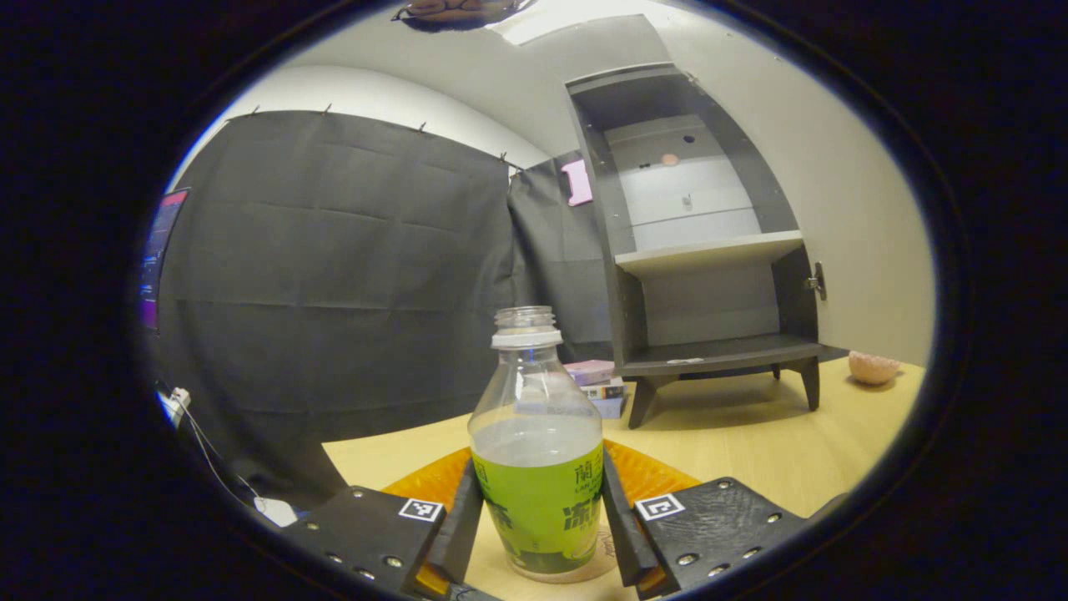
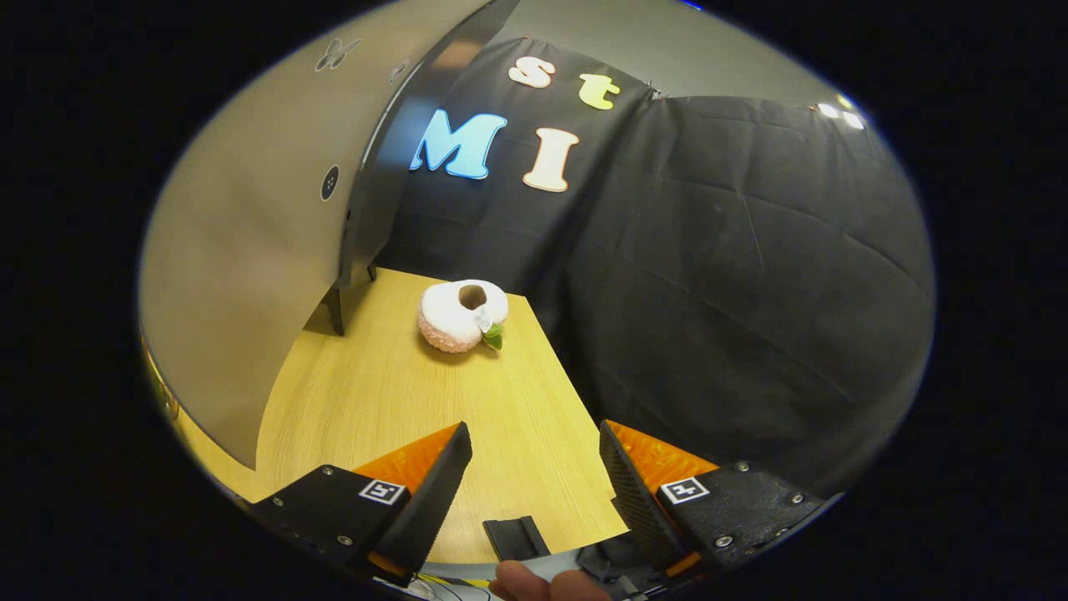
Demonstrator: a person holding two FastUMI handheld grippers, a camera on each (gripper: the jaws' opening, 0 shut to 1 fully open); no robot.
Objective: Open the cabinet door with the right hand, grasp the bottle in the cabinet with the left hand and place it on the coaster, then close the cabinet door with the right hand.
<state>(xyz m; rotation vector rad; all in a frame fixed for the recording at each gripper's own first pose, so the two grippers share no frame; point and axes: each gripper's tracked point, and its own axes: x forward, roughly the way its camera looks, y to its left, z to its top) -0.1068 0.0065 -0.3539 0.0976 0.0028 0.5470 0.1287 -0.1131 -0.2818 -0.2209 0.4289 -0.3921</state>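
Left gripper view: left tongs [image 1: 538, 517] clamped on upright bottle [image 1: 536, 467]; right tongs [image 2: 534, 484] apart

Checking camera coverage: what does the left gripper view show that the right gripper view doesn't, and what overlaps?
Left gripper view: the left gripper closed on the capless green-label bottle, plus the cabinet's open shelves and stacked books.
Right gripper view: the right gripper open, holding nothing, beside the open cabinet door.
Both: wooden table and pink knitted ornament.
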